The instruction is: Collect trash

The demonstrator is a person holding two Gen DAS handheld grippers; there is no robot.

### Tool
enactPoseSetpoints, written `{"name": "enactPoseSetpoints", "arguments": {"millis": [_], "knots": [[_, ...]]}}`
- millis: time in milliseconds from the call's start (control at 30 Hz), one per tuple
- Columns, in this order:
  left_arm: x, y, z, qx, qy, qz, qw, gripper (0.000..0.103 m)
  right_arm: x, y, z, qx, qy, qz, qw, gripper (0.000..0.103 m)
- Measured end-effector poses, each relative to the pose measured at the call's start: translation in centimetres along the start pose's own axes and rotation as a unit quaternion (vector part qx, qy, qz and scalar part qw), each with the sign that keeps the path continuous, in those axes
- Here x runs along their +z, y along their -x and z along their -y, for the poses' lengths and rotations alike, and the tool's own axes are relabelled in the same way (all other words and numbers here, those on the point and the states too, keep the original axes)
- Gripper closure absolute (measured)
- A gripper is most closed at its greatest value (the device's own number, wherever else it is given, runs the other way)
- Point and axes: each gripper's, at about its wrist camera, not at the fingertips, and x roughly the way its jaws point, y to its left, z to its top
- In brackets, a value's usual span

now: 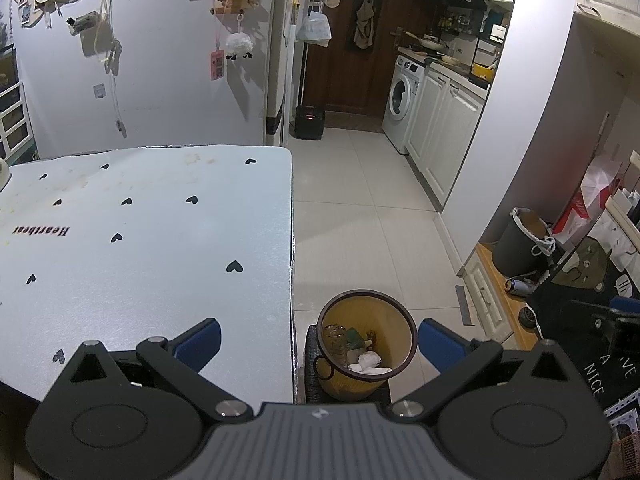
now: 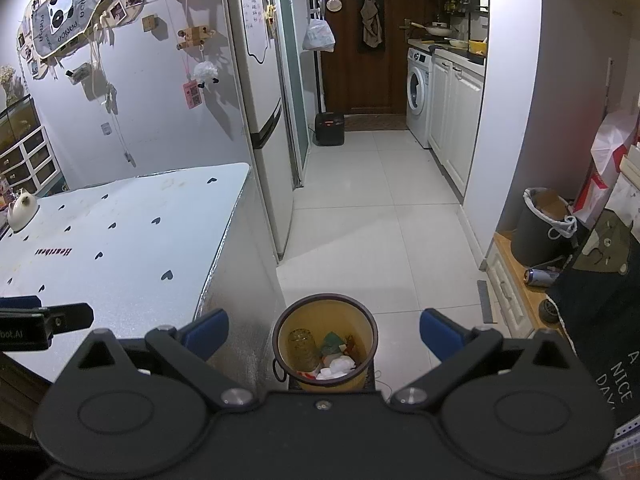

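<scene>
A yellow waste bin (image 1: 384, 320) (image 2: 352, 320) with a dark rim stands on the floor beside the table's corner. Inside it lie crumpled white paper (image 1: 370, 362) (image 2: 338, 366), a clear glass jar (image 1: 335, 340) (image 2: 302, 346) and a green wrapper (image 2: 332, 342). My left gripper (image 1: 318, 344) hangs above the bin, open, nothing between its blue pads. My right gripper (image 2: 324, 334) also hovers over the bin, open and empty. Part of the left gripper (image 2: 40, 322) shows at the left edge of the right wrist view.
The table (image 1: 160, 240) (image 2: 120, 248) wears a white cloth with black hearts; a small white pot (image 2: 22, 210) sits at its far left. A fridge (image 2: 264, 120), a grey bin (image 2: 538, 228), a can (image 2: 540, 276) on a low wooden shelf, and tiled floor (image 2: 380, 220) lie beyond.
</scene>
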Motion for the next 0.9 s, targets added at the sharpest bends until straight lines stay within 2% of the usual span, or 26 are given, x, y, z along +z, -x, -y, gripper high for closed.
{"name": "enactPoseSetpoints", "arguments": {"millis": [900], "knots": [[0.07, 0.26, -0.41, -0.002, -0.001, 0.002, 1.0000, 0.000, -0.10, -0.02, -0.06, 0.000, 0.000, 0.000, 1.000, 0.000]]}}
